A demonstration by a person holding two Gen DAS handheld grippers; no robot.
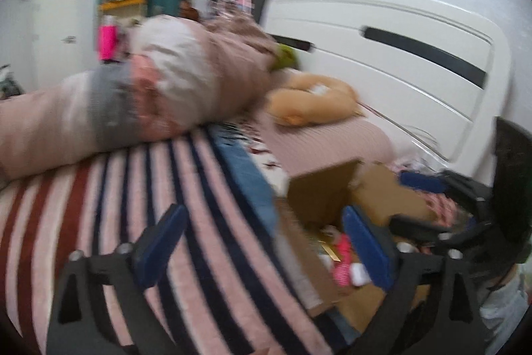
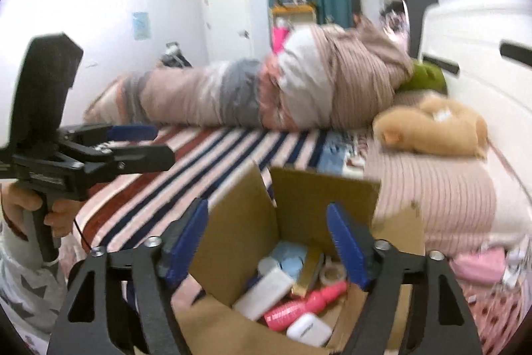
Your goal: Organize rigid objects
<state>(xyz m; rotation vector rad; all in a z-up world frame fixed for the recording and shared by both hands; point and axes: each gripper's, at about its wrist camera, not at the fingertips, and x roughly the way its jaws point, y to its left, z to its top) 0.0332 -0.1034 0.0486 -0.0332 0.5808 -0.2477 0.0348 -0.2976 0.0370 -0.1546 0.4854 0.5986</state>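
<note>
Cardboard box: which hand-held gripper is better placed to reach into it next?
Right. The right hand-held gripper hangs open directly over the cardboard box and its pink bottle. The left hand-held gripper is open above the striped blanket, beside the box.

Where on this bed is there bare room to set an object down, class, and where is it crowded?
Free: the striped blanket between the rolled bedding and the box, and the pink ribbed cover between box and plush toy. Crowded: the box floor, packed with a pink bottle, white cases and tape, and the bed's right edge, cluttered with small items.
</note>
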